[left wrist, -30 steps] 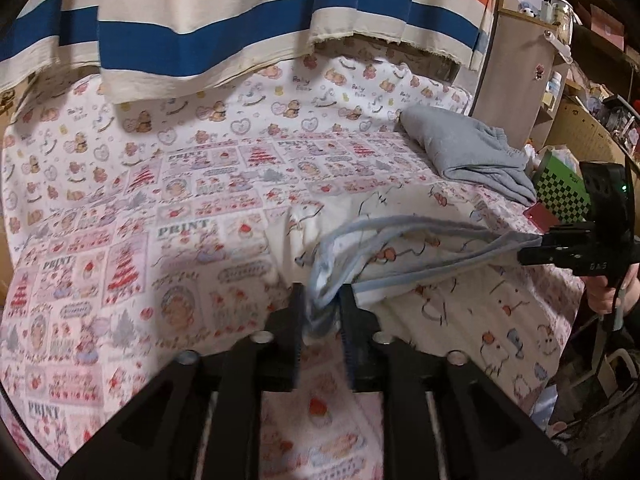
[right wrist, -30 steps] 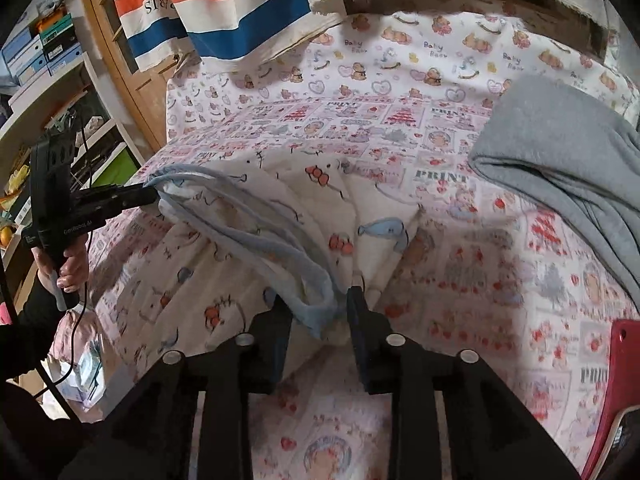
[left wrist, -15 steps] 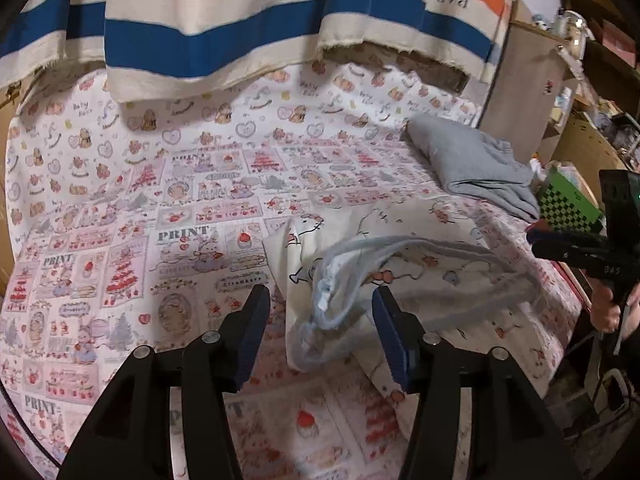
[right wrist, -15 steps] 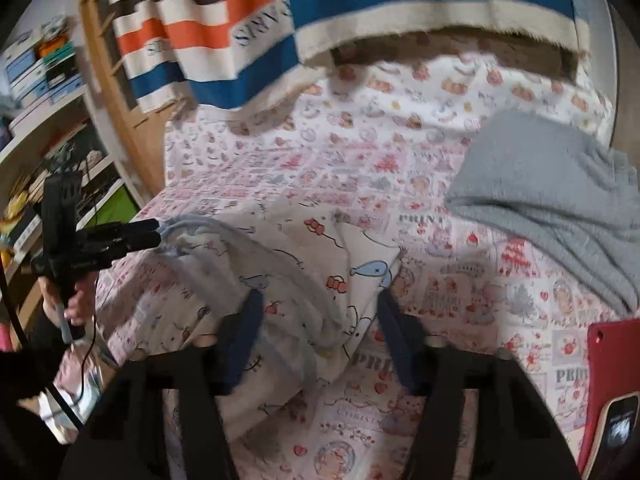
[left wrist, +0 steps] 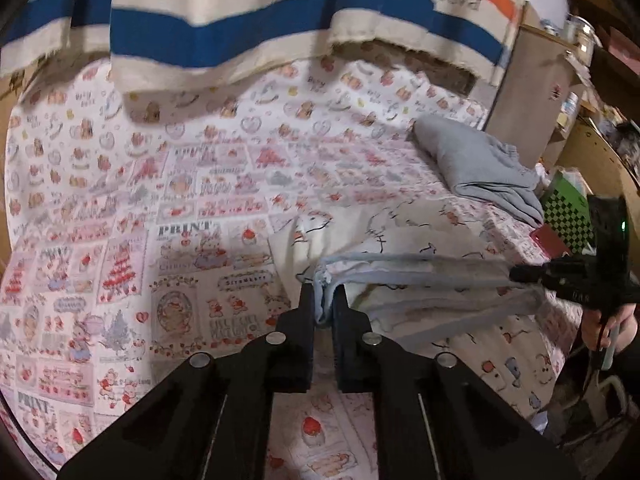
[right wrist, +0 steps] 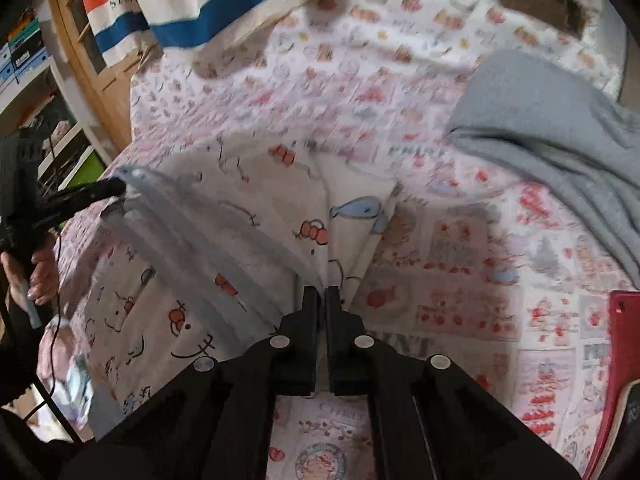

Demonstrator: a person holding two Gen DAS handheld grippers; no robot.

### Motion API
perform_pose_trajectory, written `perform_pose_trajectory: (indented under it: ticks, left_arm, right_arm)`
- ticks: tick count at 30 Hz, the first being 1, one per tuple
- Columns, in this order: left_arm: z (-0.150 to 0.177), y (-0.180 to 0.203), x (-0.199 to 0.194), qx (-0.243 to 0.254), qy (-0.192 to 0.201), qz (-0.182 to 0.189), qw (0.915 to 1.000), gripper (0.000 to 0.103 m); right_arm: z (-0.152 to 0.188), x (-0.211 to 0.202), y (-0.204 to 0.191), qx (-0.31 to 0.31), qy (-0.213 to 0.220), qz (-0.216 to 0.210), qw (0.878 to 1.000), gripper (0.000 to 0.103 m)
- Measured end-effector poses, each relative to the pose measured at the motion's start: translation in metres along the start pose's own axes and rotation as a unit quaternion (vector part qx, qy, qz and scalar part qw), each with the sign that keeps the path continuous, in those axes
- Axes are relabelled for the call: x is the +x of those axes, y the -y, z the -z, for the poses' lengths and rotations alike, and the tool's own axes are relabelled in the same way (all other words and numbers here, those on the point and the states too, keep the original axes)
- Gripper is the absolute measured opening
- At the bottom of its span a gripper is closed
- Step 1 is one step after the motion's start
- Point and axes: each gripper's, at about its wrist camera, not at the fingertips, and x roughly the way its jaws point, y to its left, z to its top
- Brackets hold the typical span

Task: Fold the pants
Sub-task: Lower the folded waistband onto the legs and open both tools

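White cartoon-print pants [left wrist: 420,236] with a pale blue waistband [left wrist: 400,268] lie on the patterned bed sheet [left wrist: 120,240]. In the left wrist view my left gripper [left wrist: 323,307] is closing, its pads pinching one end of the waistband. The band runs right to my right gripper [left wrist: 516,274], which clamps the other end. In the right wrist view the right gripper [right wrist: 321,300] is closing, jaws nearly together on the pants [right wrist: 248,208] fabric at their tips. The left gripper [right wrist: 118,189] holds the waistband [right wrist: 192,224] at far left.
A folded grey garment [left wrist: 476,164] lies at the bed's far right side. A striped blanket [left wrist: 240,12] hangs over the head end. A red flat object [right wrist: 624,360] and a green checkered board [left wrist: 568,216] sit at the right edge. Shelves [right wrist: 36,80] stand beyond the left edge.
Both grippers let go of the waistband half a second ago, standing open above it as it sagged. Now both are pinched on it again and it runs stretched between them.
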Motion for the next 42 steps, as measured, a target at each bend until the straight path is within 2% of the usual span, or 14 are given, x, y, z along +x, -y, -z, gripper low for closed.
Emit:
perform_pose_trajectory:
  ticks: [8,9,11,13,16,17,18,22,26,31,35,36,38,42]
  left_arm:
    - [0.021,0.005,-0.014,0.03,-0.021,0.005,0.9993,0.008]
    - [0.025,0.007,-0.011,0.044,-0.034,0.011,0.9984,0.014]
    - [0.033,0.013,-0.007,0.072,-0.057,0.007,0.9958,0.04]
    - [0.037,0.016,-0.012,0.081,-0.048,0.012,0.9955,0.045]
    - [0.024,0.011,-0.025,0.06,-0.023,0.04,0.9971,0.062]
    - [0.018,0.007,-0.028,0.048,-0.011,0.044,0.9978,0.071]
    - [0.008,0.002,-0.029,0.031,0.002,0.049,0.9983,0.073]
    - [-0.026,-0.014,-0.01,-0.015,0.019,0.049,0.9985,0.073]
    - [-0.046,-0.032,0.035,-0.061,-0.017,0.04,0.9972,0.062]
    - [-0.047,-0.043,0.07,-0.07,-0.054,0.029,0.9957,0.051]
    - [-0.043,-0.044,0.079,-0.076,-0.067,0.046,0.9938,0.032]
    - [-0.043,-0.043,0.079,-0.075,-0.066,0.047,0.9939,0.027]
    - [-0.046,-0.041,0.079,-0.071,-0.056,0.051,0.9946,0.003]
    - [-0.06,-0.031,0.067,-0.037,-0.013,0.016,0.9991,0.003]
  right_arm:
    - [0.022,-0.029,-0.016,-0.018,0.003,-0.008,1.0,0.003]
    - [0.027,-0.026,-0.018,-0.021,-0.003,0.004,1.0,0.003]
    - [0.031,-0.024,-0.015,-0.017,-0.005,0.019,1.0,0.003]
    - [0.031,-0.029,-0.008,0.002,0.004,0.001,1.0,0.003]
    - [0.024,-0.042,0.007,0.039,0.032,-0.026,0.998,0.027]
    - [0.02,-0.045,0.012,0.049,0.043,-0.029,0.997,0.049]
    - [0.015,-0.048,0.019,0.066,0.062,-0.032,0.995,0.055]
    - [-0.013,-0.037,0.043,0.12,0.076,-0.069,0.987,0.053]
    - [-0.032,0.004,0.06,0.18,0.032,-0.112,0.977,0.042]
    - [-0.035,0.032,0.06,0.176,0.004,-0.101,0.979,0.037]
    - [-0.037,0.042,0.058,0.158,-0.008,-0.094,0.983,0.012]
    - [-0.037,0.043,0.058,0.159,-0.008,-0.095,0.983,0.004]
    - [-0.039,0.041,0.06,0.172,0.014,-0.088,0.981,0.004]
    - [-0.053,0.031,0.06,0.149,0.049,-0.063,0.986,0.003]
